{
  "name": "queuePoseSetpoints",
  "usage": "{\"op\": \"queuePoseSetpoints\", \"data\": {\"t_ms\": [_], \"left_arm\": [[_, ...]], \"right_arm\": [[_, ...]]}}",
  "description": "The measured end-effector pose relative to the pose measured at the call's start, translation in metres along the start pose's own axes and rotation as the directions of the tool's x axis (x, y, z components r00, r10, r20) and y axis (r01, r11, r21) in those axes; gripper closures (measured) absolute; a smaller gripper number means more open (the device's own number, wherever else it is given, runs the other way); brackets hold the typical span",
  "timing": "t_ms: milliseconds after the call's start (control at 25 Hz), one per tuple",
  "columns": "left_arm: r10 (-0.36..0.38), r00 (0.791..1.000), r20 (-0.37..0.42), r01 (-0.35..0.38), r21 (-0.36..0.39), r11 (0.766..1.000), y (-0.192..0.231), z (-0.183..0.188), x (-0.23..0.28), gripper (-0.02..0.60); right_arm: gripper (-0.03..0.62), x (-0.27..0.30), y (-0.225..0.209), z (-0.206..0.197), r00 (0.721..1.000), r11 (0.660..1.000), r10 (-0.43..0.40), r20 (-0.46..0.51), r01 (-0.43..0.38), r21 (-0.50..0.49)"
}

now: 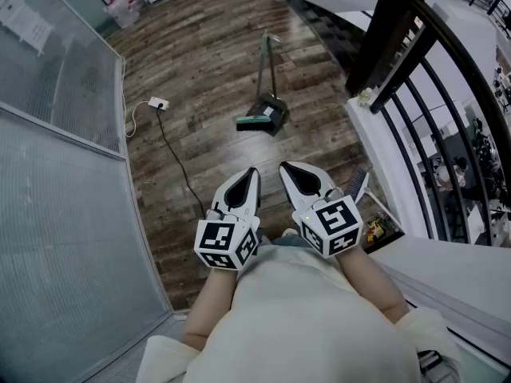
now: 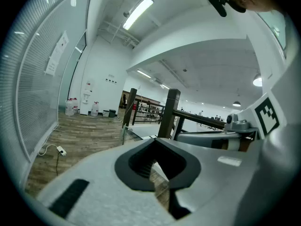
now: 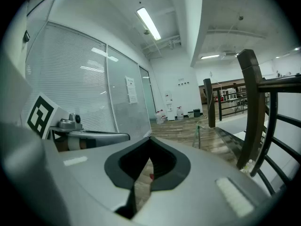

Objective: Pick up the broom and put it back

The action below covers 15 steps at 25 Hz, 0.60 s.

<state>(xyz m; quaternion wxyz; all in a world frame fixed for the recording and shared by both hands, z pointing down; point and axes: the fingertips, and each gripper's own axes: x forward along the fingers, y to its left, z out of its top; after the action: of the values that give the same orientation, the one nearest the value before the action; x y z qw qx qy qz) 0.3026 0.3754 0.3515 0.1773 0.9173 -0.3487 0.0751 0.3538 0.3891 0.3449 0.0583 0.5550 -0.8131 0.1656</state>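
There is one broom [image 1: 270, 74], one dustpan [image 1: 267, 116], one white socket [image 1: 158, 103] with its cable, and two grippers. The broom stands on the wooden floor [image 1: 207, 70], well ahead of the grippers and beside the railing; its long axis is roughly upright, with the green head down at the dustpan and the handle pointing up. The left gripper [image 1: 252, 172] and the right gripper [image 1: 285, 167] are side by side in front of the person's body, each with its jaws closed together on nothing, both far from the broom.
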Motion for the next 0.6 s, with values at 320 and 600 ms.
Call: {"op": "queuePoseSetpoints", "data": {"t_ms": [320,600], "left_arm": [[-0.012,1.0,-0.006,0.012,0.012,1.0,-0.021,-0.003,0.0,0.577],[0.0,1.0,-0.005,0.0,0.005,1.0,-0.016,0.001,0.0,0.577]], "right_arm": [[0.589,-0.017,-0.003,-0.001,1.0,1.0,0.003,0.004,-0.003,-0.014],[0.589,-0.016,-0.007,0.003,0.999,0.998,0.01,0.033,-0.012,0.061]]}}
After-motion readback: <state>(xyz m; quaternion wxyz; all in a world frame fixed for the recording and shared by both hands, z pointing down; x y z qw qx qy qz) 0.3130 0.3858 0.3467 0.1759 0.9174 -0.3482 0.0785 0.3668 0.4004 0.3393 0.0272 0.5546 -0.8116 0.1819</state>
